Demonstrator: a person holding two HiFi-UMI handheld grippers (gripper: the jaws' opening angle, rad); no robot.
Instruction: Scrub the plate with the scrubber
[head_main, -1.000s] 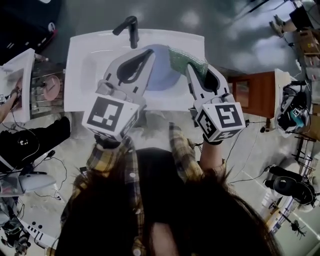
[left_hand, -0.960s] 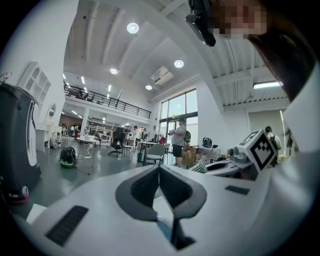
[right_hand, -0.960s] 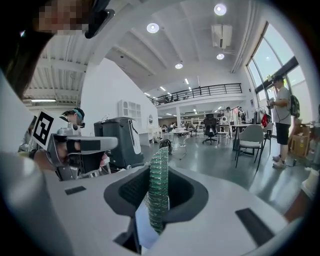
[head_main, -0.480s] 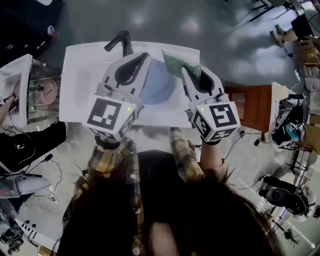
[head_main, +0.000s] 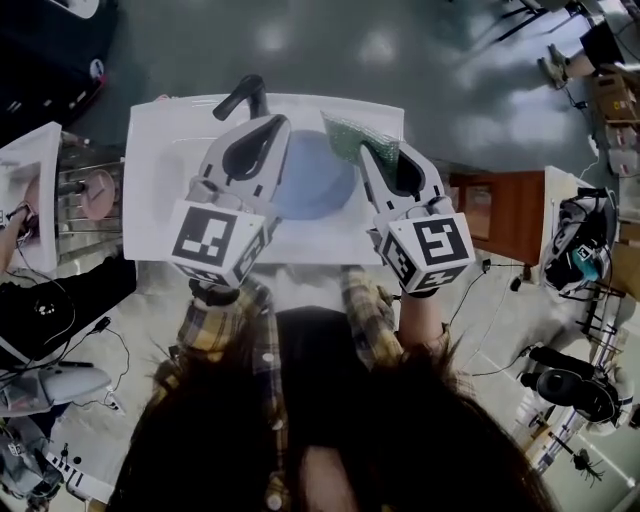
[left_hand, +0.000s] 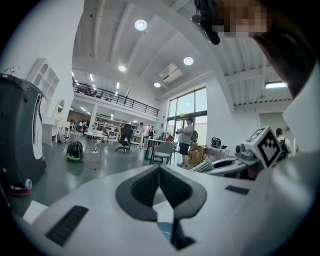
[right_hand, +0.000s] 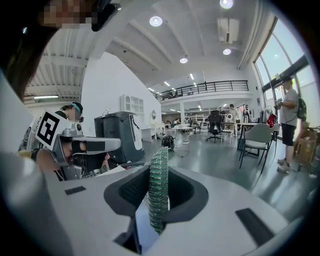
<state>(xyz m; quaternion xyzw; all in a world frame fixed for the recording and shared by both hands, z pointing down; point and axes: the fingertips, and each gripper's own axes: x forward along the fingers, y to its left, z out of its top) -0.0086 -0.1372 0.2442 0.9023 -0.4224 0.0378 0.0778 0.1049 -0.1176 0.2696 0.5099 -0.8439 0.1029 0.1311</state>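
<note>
Over sink (head_main: 150, 190), right claw (head_main: 368, 148) pinching scrubber (head_main: 352, 132) by plate (head_main: 315, 182), left claw (head_main: 277, 125) pressed together.

This is a large open-plan lab or studio hall, not a home kitchen. The gripper views show a high ceiling with round lights (left_hand: 140, 24), a railed mezzanine (right_hand: 210, 88) at 12 o'clock, tall windows (left_hand: 197, 102) and office chairs (right_hand: 257, 139). In the head view, a freestanding white sink (head_main: 150, 170) stands on a polished grey floor (head_main: 300, 40), with dark equipment (head_main: 570, 385) at 4 o'clock.
</note>
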